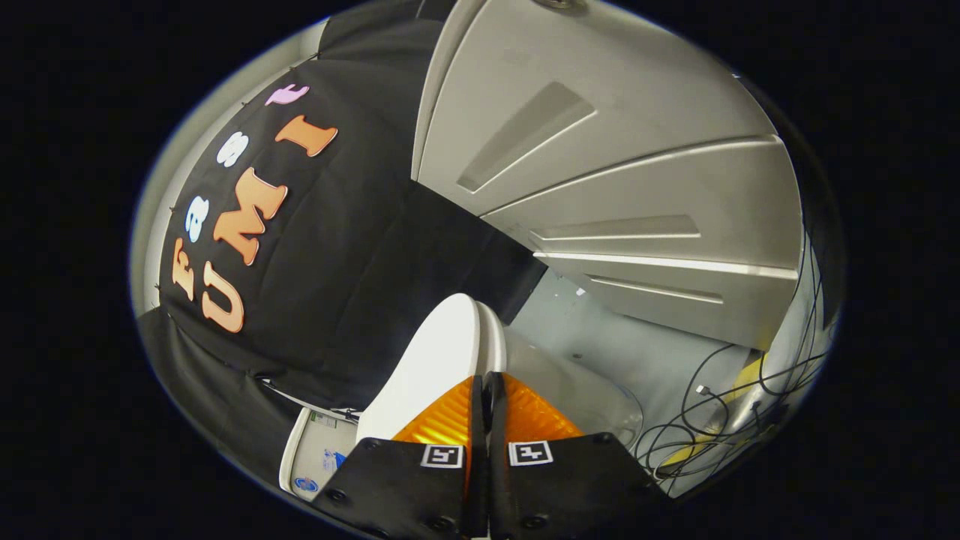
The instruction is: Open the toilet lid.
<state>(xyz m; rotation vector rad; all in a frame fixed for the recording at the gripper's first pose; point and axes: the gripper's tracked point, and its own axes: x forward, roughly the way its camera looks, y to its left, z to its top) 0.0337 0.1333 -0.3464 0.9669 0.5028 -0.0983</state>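
Note:
The white toilet lid (439, 356) is a smooth curved shell rising just beyond my fingertips and to their left. A second white edge (495, 337), either the seat or the lid's rim, runs along its right side. My gripper (484, 379) is shut, the two fingers pressed together with only a thin dark slit between them. Their tips sit right against the lid's near edge; whether they touch it is hidden by the fingers. The white cistern (315, 450), with a label on it, stands left of the fingers under the lid.
Grey ribbed panels (637, 187) curve overhead and to the right. A pale floor (637, 349) lies right of the toilet with a clear round sheet (600, 397) on it. Tangled black cables (720, 420) and a yellow strip (742, 382) lie beyond that.

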